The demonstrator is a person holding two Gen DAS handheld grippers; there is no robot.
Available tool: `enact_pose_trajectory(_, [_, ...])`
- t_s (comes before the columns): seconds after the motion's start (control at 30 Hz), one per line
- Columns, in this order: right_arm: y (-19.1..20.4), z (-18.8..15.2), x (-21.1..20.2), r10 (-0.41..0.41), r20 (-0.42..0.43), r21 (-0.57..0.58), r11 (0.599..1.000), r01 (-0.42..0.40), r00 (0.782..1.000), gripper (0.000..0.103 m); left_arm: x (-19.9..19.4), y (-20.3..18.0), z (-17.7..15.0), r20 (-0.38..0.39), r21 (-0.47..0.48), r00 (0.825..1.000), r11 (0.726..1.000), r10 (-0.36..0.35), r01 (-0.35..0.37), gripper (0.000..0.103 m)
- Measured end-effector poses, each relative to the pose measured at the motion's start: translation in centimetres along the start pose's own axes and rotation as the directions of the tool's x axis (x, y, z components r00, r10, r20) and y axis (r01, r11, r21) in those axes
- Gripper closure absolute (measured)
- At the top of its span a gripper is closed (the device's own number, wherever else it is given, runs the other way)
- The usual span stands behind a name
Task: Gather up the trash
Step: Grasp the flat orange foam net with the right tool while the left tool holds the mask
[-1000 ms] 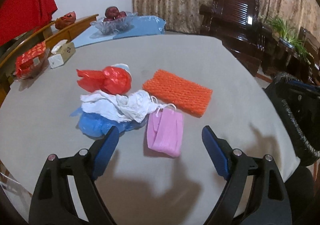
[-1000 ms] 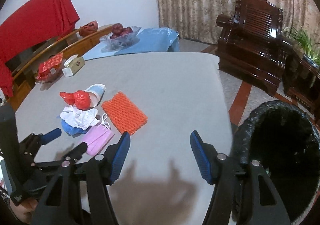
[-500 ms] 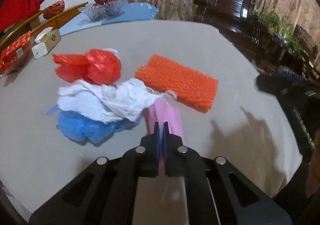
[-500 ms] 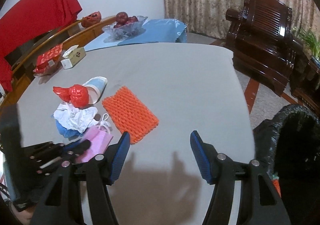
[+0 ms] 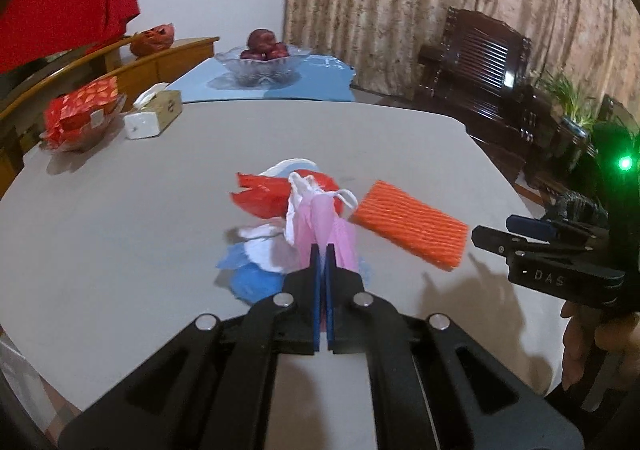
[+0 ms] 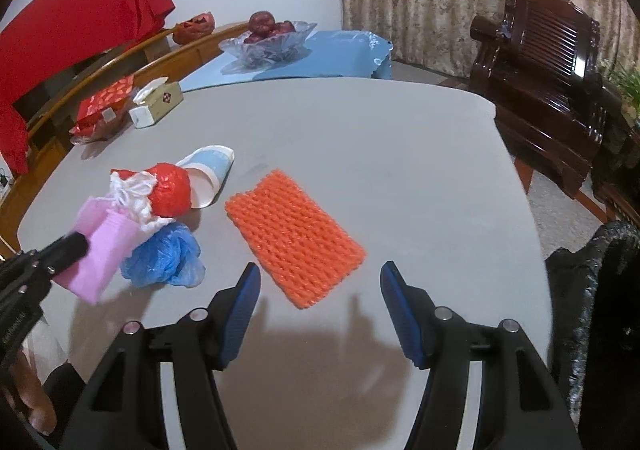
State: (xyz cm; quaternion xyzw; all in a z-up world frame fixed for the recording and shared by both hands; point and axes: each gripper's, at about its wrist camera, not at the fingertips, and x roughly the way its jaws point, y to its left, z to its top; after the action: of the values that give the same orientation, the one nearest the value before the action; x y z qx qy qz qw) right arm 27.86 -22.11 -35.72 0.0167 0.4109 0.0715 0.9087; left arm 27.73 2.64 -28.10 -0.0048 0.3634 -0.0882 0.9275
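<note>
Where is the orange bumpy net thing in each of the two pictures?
Left wrist view: the orange foam net lies on the grey table, right of centre, just right of the pink mask held in the left gripper.
Right wrist view: the net lies near the centre, just ahead of the open right gripper.
Shared landmark: the glass fruit bowl at the far end.
</note>
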Motion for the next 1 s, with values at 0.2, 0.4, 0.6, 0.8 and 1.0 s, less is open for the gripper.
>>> enact_pose_trajectory(0.2, [0.6, -0.2, 1.8, -0.001, -0.021, -0.009, 1.0, 0.001, 1.0, 0.041, -1.6, 1.8, 1.1, 0.05, -0.057, 0.999, 0.998, -0.014, 0.017, 0.102])
enact_pose_trajectory(0.4, [0.7, -0.5, 4.1, -0.005, -0.052, -0.013, 1.0, 0.004, 0.999, 0.042, -0.4, 1.4, 0.2, 0.019, -0.044, 0.999, 0.999, -0.029, 0.03, 0.102])
enact_pose_trajectory(0.6, [1.1, -0.9, 6.3, -0.026, -0.086, -0.049, 0.999, 0.022, 0.996, 0.064, 0.0, 1.3, -0.2, 0.01, -0.046, 0.999, 0.998, -0.032, 0.032, 0.102])
enact_pose_trajectory(0.8, [0.3, -0.6, 5.8, 0.012, -0.091, -0.022, 1.0, -0.014, 0.996, 0.091, -0.1, 1.0, -0.3, 0.013, -0.043, 0.999, 0.998, -0.04, 0.041, 0.102])
enact_pose_trajectory(1.0, [-0.6, -0.2, 2.4, 0.025, -0.036, 0.024, 0.999, -0.024, 0.999, 0.091, -1.9, -0.2, -0.4, 0.038, -0.026, 0.998, 0.998, -0.059, 0.06, 0.102])
